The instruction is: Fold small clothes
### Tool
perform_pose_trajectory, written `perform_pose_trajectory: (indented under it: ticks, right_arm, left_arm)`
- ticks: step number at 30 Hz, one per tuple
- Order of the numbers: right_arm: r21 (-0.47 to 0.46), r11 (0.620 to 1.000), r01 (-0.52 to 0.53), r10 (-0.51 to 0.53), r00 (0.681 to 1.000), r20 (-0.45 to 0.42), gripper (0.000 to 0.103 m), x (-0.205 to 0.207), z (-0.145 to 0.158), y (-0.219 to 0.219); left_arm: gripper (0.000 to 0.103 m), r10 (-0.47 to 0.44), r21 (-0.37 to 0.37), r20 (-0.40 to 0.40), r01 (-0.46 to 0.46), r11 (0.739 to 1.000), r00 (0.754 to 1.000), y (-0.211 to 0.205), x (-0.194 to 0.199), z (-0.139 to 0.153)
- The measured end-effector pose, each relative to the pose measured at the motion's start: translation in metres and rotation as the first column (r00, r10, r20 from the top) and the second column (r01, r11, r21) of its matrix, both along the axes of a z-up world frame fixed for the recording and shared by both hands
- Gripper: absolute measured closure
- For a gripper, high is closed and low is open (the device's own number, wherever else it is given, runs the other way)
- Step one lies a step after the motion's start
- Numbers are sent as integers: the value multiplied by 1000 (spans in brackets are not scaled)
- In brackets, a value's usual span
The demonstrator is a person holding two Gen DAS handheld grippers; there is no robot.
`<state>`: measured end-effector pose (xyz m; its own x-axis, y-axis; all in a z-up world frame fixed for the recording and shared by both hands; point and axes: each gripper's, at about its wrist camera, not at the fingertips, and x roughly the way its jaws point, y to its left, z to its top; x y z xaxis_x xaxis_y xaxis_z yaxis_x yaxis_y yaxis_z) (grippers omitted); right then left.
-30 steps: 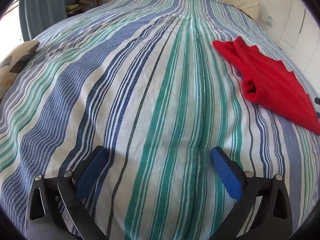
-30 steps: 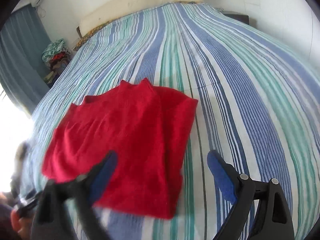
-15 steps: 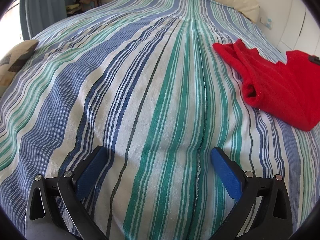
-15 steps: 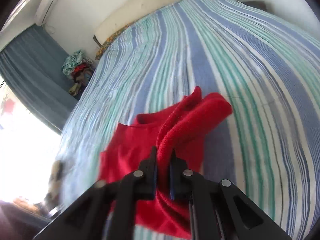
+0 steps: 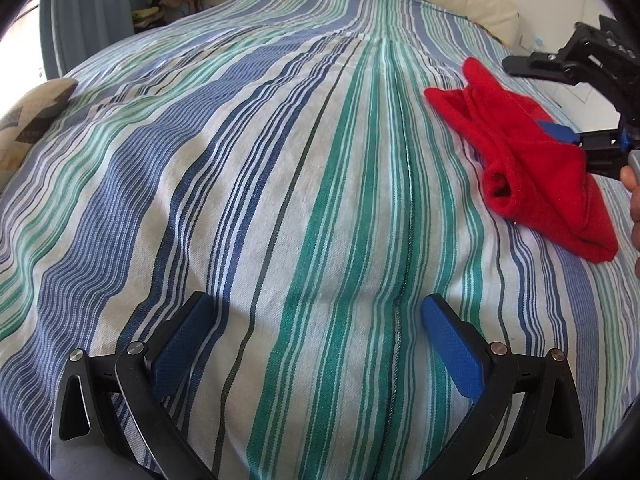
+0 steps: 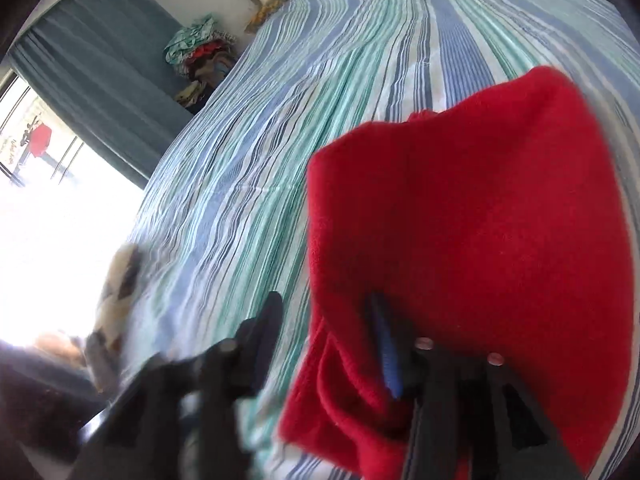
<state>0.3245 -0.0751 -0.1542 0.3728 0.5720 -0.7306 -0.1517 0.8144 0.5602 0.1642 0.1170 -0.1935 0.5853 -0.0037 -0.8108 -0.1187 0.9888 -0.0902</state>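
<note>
red garment (image 5: 540, 168): soft cloth, fleecy nap, matt
bedspread (image 5: 280, 200): woven striped cloth, visible coarse weave, matt
left gripper (image 5: 316, 344): black plastic arms, slight sheen; small bright metal rivets
finger pads (image 5: 450, 352): blue, finely dimpled texture, matt
right gripper (image 6: 328, 344): black plastic, blurred; blue pad
curtain (image 6: 108, 80): grey-blue cloth, matt, pleated

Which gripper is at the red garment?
The right gripper: its jaws have just been opening, with the red garment loose between them; the left gripper hangs open over bare striped sheet.
</note>
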Motion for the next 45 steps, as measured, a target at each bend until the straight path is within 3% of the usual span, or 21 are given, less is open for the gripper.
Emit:
perform_pose_trajectory:
  ticks: [4, 7, 8, 9, 10, 13, 16, 18, 20, 23, 25, 27, 30, 33, 35, 36, 37, 38, 39, 42, 45]
  right_arm:
    - [206, 974, -89, 69, 992, 104, 38, -23, 40, -34]
    - [51, 998, -22, 12, 985, 174, 43, -35, 57, -67]
    - [-34, 999, -3, 9, 985, 173, 51, -36, 55, -72]
    - [-105, 994, -8, 24, 988, 155, 72, -33, 49, -72]
    - [-171, 985, -20, 43, 990, 135, 79, -34, 40, -68]
    - [-275, 958, -85, 120, 986, 113, 79, -41, 8, -37]
    - [-245, 955, -165, 197, 974, 110, 79, -59, -23, 0]
    - [-307, 933, -186, 241, 959, 149, 79, -70, -23, 27]
    - [-301, 930, -212, 270, 948, 168, 79, -77, -11, 29]
    - [-264, 943, -205, 268, 935, 230, 78, -92, 24, 2]
    - [-272, 949, -159, 235, 932, 275, 78, -107, 46, -36]
    - [-317, 944, -94, 188, 941, 281, 78, -116, 54, -76]
    - [-369, 928, -55, 157, 955, 253, 78, -112, 52, -109]
    - [-324, 944, -61, 151, 954, 259, 78, -105, 50, -107]
    - [-316, 943, -108, 187, 954, 233, 78, -103, 33, -96]
    - [-337, 933, -125, 197, 962, 190, 78, -102, 14, -91]
    - [-360, 923, -133, 189, 974, 125, 78, -100, -9, -87]
    - [-363, 923, -130, 167, 984, 70, 78, -99, -31, -88]
    - [-336, 937, -94, 134, 986, 99, 79, -105, -39, -93]
    - [-300, 953, -41, 86, 987, 137, 79, -113, -34, -100]
    - [-340, 939, -54, 109, 983, 145, 77, -122, -25, -99]
  left_arm:
    - [0, 0, 2, 1, 0, 1000, 1000, 0, 1, 0]
    - [0, 2, 5, 2, -2, 1000, 1000, 0, 0, 0]
    - [0, 2, 6, 3, -2, 1000, 1000, -1, 0, 0]
    - [0, 3, 7, 3, -3, 1000, 1000, -1, 0, 0]
    - [0, 3, 6, 3, -3, 1000, 1000, -1, 0, 0]
    - [0, 2, 8, 2, -2, 1000, 1000, -1, -1, 0]
    - [0, 3, 12, -1, -3, 1000, 1000, -3, -1, 0]
    - [0, 2, 11, -5, -2, 1000, 1000, -3, -1, 0]
    - [1, 3, 8, -15, -2, 1000, 1000, -2, -1, 3]
    - [2, 11, -5, -19, -11, 1000, 1000, -1, -3, 24]
    - [2, -20, -45, 71, 23, 999, 997, -9, -2, 52]
    - [2, -64, -62, 143, 74, 995, 988, -26, 8, 77]
    - [2, -124, -84, 164, 139, 987, 979, -61, 38, 94]
    - [10, -149, -25, 120, 153, 988, 982, -88, 68, 80]
    - [36, -149, 35, -8, 149, 988, 989, -96, 88, 47]
    - [36, -159, 22, -85, 161, 987, 984, -96, 97, 26]
    - [35, -164, -7, -103, 165, 986, 981, -92, 98, 13]
    - [32, -168, -14, -54, 167, 986, 984, -89, 94, 13]
    - [29, -173, 5, -43, 173, 985, 984, -89, 91, 15]
    - [21, -188, 36, -46, 190, 981, 981, -91, 84, 24]
    - [14, -152, 42, -56, 155, 987, 987, -82, 69, 35]
